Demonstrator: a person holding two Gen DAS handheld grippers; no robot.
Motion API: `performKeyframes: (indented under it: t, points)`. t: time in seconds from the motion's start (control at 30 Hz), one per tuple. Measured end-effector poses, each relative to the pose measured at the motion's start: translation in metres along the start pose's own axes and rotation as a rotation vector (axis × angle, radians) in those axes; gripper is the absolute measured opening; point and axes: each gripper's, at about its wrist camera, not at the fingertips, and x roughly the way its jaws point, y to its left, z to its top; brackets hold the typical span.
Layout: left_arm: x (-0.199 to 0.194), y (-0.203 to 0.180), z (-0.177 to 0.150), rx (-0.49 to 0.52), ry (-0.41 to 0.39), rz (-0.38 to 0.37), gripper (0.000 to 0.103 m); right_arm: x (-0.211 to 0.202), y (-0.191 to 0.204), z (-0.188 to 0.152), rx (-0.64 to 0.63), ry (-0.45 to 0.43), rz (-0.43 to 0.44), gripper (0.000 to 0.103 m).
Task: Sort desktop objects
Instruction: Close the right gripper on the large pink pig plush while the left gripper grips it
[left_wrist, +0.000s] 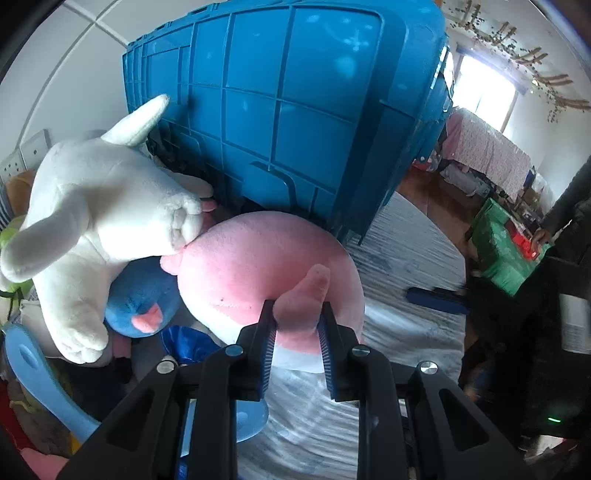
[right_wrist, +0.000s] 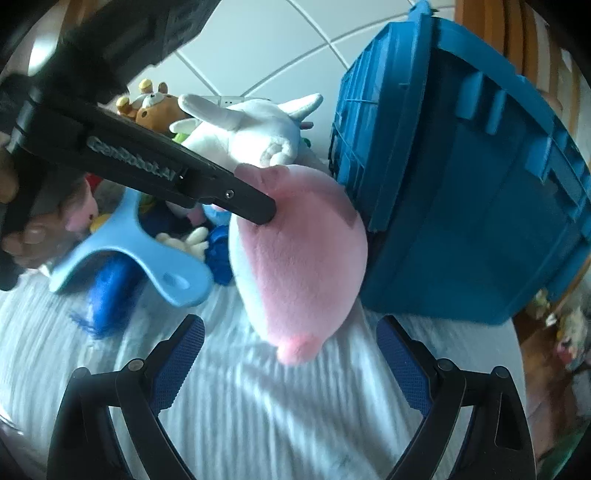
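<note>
Plush toys crowd the far left of the cloth-covered table. The left gripper has its jaws clamped on a small pink limb of the pink plush, which lies at the foot of the blue crate and touches its lower edge. The white plush leans over the pink one's upper left side, and a blue plush is wedged beneath them. A light blue plastic piece stands just left of the pink plush.

The right gripper hangs with its jaws wide apart, holding nothing, the pink plush's lower tip between and just ahead of them. Bare wrinkled cloth stretches below and to the right of the pink plush, up to the crate's bottom edge. The crate stands tilted.
</note>
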Motion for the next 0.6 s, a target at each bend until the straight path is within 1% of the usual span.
performKeyframes:
  t: [0.1,0.17,0.27,0.33,0.4,0.47,0.53,0.6]
  points:
    - [-0.002,0.005,0.001,-0.019,0.005,-0.018,0.022,0.030,-0.009,-0.003,0.008,0.051,0.012,0.095]
    - [-0.002,0.006,0.001,-0.024,0.006,-0.019,0.022,0.043,-0.013,-0.005,0.023,0.065,0.033,0.095]
    - [-0.001,0.005,0.000,-0.019,0.009,-0.020,0.022,0.052,-0.014,-0.001,0.034,0.035,0.063,0.095]
    - [-0.001,0.004,0.001,-0.014,0.009,-0.016,0.022,0.057,-0.011,0.003,0.014,0.014,0.057,0.095]
    - [-0.001,0.005,0.001,-0.006,0.008,-0.006,0.022,0.063,-0.010,0.006,0.014,0.012,0.061,0.095]
    - [-0.001,0.007,0.001,-0.010,0.003,0.000,0.022,0.064,-0.009,0.007,0.028,0.009,0.065,0.091]
    - [0.000,0.005,0.000,-0.011,-0.003,0.001,0.022,0.064,-0.008,0.008,0.039,0.008,0.066,0.081]
    - [0.000,0.004,-0.001,-0.011,-0.008,0.003,0.022,0.063,-0.006,0.010,0.046,0.024,0.058,0.076]
